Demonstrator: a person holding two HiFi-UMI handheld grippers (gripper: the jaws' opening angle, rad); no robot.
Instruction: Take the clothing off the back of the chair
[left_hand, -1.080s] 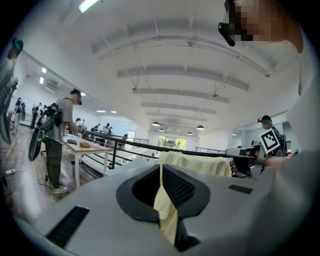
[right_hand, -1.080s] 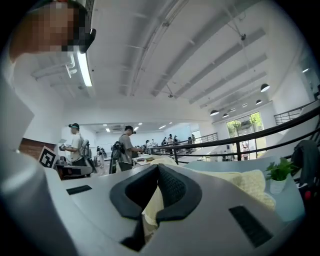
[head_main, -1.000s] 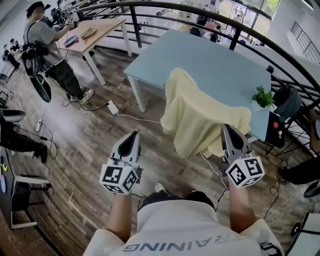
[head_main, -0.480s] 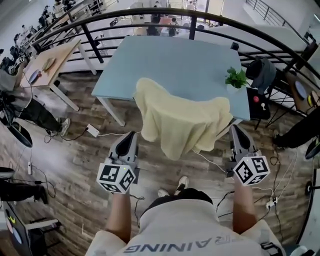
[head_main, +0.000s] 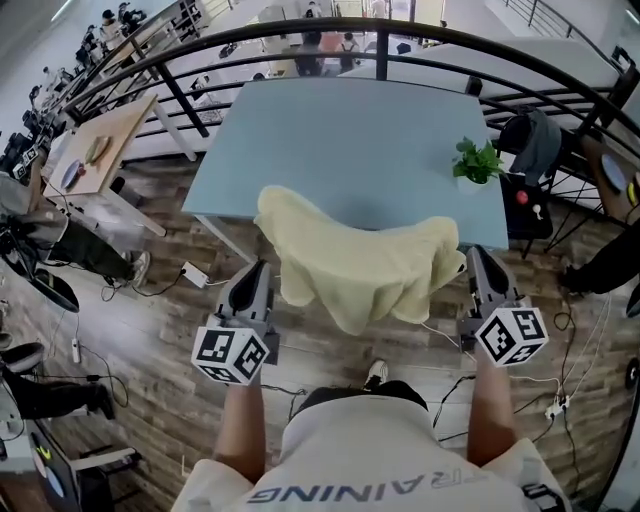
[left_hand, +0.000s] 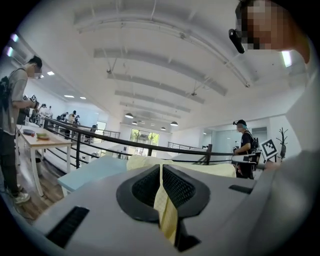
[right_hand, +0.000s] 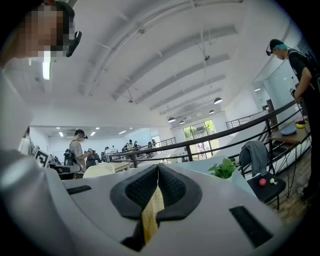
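A pale yellow garment hangs spread between my two grippers, in front of the near edge of the light blue table. My left gripper is shut on the garment's left edge; a strip of the yellow cloth shows pinched between its pads. My right gripper is shut on the right edge, and a yellow fold shows between its pads. The middle of the garment sags below the grippers. No chair back shows under the cloth.
A small potted plant stands on the table's right side. A black chair with a grey jacket is at the right, with a black railing behind the table. A wooden table and a person are at the left. Cables lie on the wood floor.
Both grippers have carried the garment sideways across the room. It now hangs wider between them, centred before the blue table rather than bunched at its corner.
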